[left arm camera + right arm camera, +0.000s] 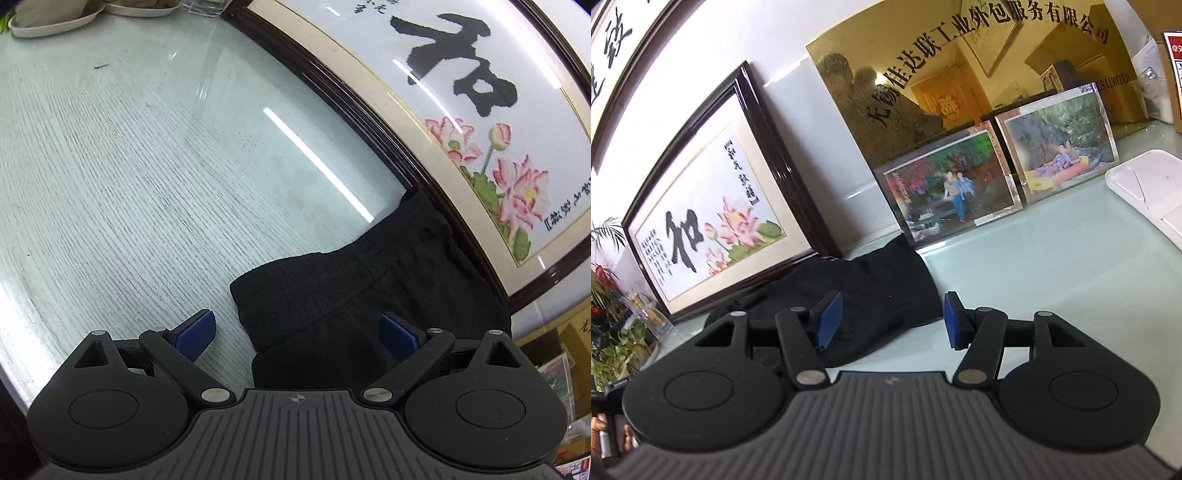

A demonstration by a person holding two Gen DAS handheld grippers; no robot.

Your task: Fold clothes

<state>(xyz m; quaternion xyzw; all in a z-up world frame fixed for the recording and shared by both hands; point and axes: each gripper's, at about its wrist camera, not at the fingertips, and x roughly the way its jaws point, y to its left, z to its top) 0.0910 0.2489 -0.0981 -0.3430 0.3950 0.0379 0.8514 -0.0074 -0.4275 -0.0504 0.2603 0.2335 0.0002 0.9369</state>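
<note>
While both claws gape empty, the black garment (369,288) lies just beyond the left gripper (297,332), seemingly nearer than the right gripper (892,319).

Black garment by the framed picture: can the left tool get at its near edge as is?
Probably yes. The left tool is open and empty, and the black garment lies flat on the table right ahead of its pads, nothing between. The framed picture stands behind, only crowding the far edge.
</note>
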